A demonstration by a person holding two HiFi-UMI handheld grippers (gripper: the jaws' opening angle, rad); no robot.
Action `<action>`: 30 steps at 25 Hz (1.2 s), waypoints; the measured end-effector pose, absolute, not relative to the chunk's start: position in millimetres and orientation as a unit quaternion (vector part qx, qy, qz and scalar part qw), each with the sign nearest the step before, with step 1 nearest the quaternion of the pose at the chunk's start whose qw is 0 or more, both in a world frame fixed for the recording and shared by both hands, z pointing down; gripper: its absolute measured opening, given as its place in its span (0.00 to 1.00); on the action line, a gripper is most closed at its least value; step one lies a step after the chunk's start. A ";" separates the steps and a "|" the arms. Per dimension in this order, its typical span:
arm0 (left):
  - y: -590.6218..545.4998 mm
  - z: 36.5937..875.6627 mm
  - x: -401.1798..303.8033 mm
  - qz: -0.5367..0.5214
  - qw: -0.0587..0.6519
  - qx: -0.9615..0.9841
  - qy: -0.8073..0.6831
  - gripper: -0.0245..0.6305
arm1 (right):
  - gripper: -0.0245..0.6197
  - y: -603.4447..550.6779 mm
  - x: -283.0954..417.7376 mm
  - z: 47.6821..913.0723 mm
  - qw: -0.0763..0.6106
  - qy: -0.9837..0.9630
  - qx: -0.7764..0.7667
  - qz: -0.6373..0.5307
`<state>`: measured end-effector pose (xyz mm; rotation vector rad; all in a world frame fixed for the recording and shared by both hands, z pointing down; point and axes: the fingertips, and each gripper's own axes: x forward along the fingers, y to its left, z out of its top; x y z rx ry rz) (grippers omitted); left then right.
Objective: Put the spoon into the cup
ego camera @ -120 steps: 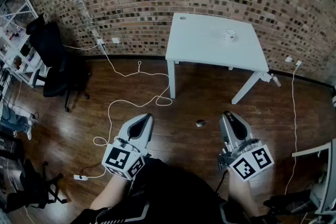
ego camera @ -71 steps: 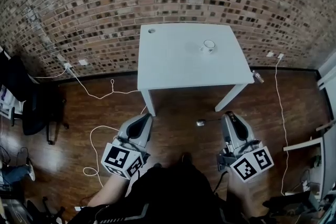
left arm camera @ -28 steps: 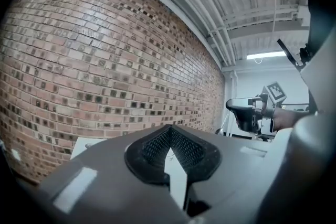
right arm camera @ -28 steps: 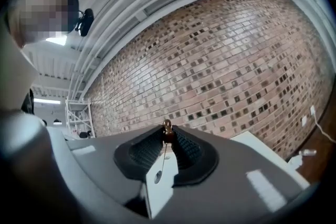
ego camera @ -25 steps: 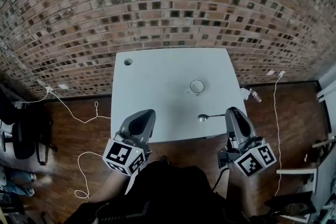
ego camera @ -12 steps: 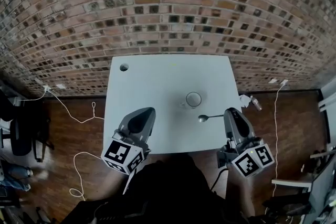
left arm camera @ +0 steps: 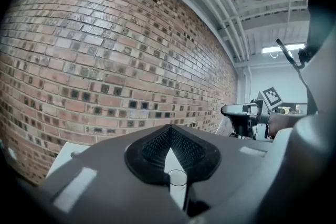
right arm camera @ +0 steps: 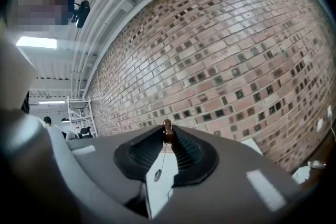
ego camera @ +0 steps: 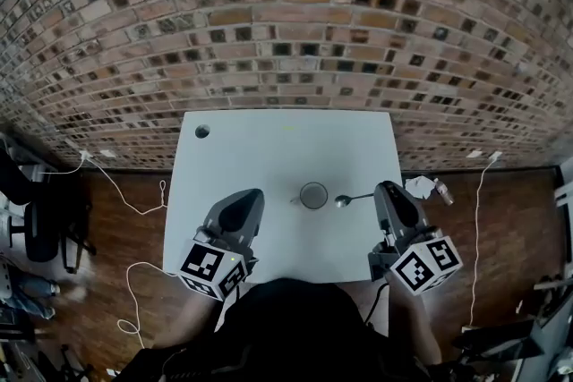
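R gripper [ego camera: 383, 190]: jaws clamped on spoon [ego camera: 354, 198] at its handle end; in right gripper view the handle end sits pinched betw the pad tips [right arm camera: 168, 132]; gripper over table's front-right part
Spoon: sticks out sideways from the jaws toward the L, approx level; bowl just beside cup's rim on its R side; touching or not, can't tell from head view; not in cup yet
Cup [ego camera: 313, 195]: upright on white table [ego camera: 260, 161], toward the front, betw the two grippers
L gripper [ego camera: 248, 197]: jaws together at the tips, nothing betw them; over table's front-left part, near cup but apart; cup [left arm camera: 177, 178] shows thru the slit below its pads
Backgrd: brick wall [ego camera: 286, 31] behind table; wood floor [ego camera: 116, 228] either side
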<state>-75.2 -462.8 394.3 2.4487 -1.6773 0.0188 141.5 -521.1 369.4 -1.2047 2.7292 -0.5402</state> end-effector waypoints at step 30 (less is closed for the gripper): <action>-483.7 503.4 -105.4 0.070 0.171 0.752 -0.633 0.03 | 0.13 -580.9 54.1 597.0 -0.127 0.915 -0.320 -0.209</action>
